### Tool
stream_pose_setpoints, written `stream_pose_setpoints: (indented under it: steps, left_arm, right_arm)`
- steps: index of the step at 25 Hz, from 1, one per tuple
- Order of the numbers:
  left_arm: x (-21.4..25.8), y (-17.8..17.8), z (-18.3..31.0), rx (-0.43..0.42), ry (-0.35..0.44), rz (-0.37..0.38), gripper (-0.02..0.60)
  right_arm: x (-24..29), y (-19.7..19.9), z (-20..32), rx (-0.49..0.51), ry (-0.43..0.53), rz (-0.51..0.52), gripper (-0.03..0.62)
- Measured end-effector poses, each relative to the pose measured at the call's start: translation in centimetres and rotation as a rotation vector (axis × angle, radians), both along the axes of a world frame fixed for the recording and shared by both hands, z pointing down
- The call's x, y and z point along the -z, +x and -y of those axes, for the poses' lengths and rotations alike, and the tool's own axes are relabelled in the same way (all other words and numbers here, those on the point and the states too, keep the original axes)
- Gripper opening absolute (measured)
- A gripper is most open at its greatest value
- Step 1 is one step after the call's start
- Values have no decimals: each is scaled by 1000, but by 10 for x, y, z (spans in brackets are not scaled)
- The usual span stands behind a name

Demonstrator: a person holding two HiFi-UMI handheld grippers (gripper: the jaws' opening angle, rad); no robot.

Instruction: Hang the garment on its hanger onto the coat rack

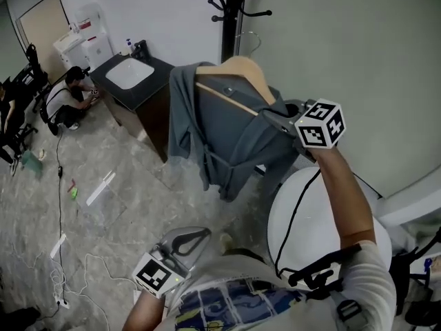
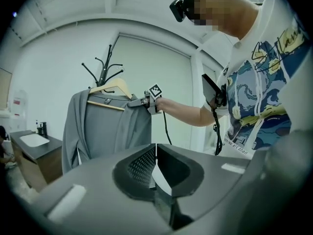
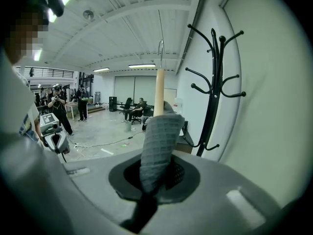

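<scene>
A grey garment (image 1: pixel 224 133) hangs on a wooden hanger (image 1: pixel 239 69) held up in the air, just in front of and below the black coat rack (image 1: pixel 233 9). My right gripper (image 1: pixel 274 118) is shut on the garment's shoulder over the hanger's end. In the right gripper view, grey fabric (image 3: pixel 157 143) fills the jaws, the hanger's wood (image 3: pixel 159 89) and metal hook (image 3: pixel 160 48) rise above it, and the coat rack (image 3: pixel 215 89) stands to the right. My left gripper (image 1: pixel 187 242) is low by the person's body, shut and empty. The left gripper view shows the garment (image 2: pixel 105 126) and the right gripper (image 2: pixel 142 101) from afar.
A dark cabinet with a white sink (image 1: pixel 129 73) stands left of the rack against the wall. A round white table (image 1: pixel 313 216) is below my right arm. A person (image 1: pixel 71 98) crouches at far left, and cables (image 1: pixel 62 254) lie on the floor.
</scene>
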State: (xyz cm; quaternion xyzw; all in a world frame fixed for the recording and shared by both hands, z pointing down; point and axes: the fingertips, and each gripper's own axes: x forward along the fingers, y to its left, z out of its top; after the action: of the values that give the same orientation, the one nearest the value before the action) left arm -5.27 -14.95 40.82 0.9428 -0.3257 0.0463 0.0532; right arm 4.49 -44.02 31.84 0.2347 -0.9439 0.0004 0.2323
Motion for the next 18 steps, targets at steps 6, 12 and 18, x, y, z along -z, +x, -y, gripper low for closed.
stream_pose_setpoints:
  steps: [6, 12, 18]
  left_arm:
    - [-2, -4, 101, 76, -31, 3, 12]
    - [-1, 0, 99, 123, -35, 7, 12]
    - [-10, -1, 107, 163, -42, 10, 12]
  right_arm:
    - [-5, -35, 145, 34, -33, 2, 11]
    - [-10, -40, 166, 33, -44, -2, 10]
    - [-30, -47, 193, 25, -45, -23, 11]
